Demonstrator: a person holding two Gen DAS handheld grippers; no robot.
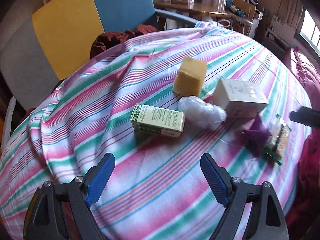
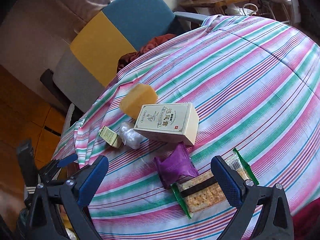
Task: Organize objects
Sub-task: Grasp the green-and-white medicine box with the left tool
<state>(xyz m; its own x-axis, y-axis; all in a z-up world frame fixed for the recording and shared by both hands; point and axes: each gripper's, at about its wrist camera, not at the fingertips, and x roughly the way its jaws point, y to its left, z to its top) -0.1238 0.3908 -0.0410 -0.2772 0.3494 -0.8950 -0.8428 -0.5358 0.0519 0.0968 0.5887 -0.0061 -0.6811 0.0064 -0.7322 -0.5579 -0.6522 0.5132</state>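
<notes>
A striped cloth [image 1: 230, 46] in pink, green and white covers the table, rumpled into folds toward its left edge and smoother across the middle. Near the middle stands a yellow block [image 1: 190, 78], with a cream box [image 2: 167, 123] touching or just beside it. A clear plastic wad [image 1: 202, 113] lies against the cream box, and a green box [image 1: 158, 123] lies on its side just beside the wad, toward the left edge. Nearer the right edge lie a purple packet [image 2: 175, 166] and, touching it, a cracker pack [image 2: 200, 193] in clear and green wrap.

The left gripper [image 1: 158, 177] hovers over bare cloth at the near edge, its jaws spread wide with nothing between them. The right gripper [image 2: 160, 180] also has wide jaws; the purple packet and part of the cracker pack lie between them, unpressed.

Beyond the far edge a chair [image 2: 138, 14] with a blue and yellow back holds dark red fabric [image 1: 128, 35]. Behind it a wooden desk [image 1: 192, 7] is crowded with boxes and jars. A window [image 1: 312, 29] glows at the right, and wooden floor [image 2: 24, 112] shows at the left.
</notes>
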